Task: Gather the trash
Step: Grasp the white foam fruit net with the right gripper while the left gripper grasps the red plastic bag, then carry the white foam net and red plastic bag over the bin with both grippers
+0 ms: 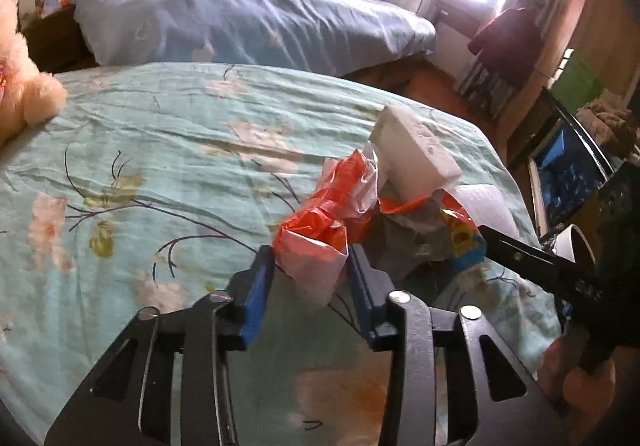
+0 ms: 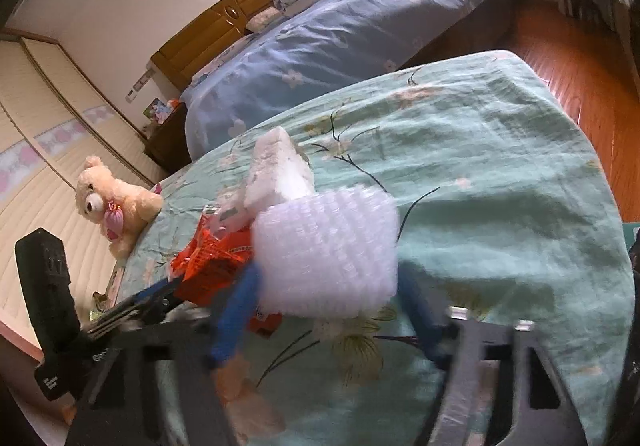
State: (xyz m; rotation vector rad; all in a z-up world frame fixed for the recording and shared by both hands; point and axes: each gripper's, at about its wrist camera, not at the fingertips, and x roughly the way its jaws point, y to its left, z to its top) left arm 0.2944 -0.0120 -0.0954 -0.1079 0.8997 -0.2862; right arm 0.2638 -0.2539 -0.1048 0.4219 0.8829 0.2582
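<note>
My left gripper [image 1: 310,270] is clamped on the orange plastic bag [image 1: 320,234] at lower centre of its view, on the green floral bedspread [image 1: 160,150]. My right gripper [image 2: 324,294] has its jaws pressed on the bubble wrap [image 2: 328,254] mid-frame. The white foam block [image 1: 416,154] sits loose on the pile, so I should lift both together, slowly and level, or it may tumble off.

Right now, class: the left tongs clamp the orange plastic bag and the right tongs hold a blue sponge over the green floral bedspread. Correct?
Not quite. The right tongs hold white bubble wrap, not a blue sponge, as the right wrist view shows. The rest stands.
</note>
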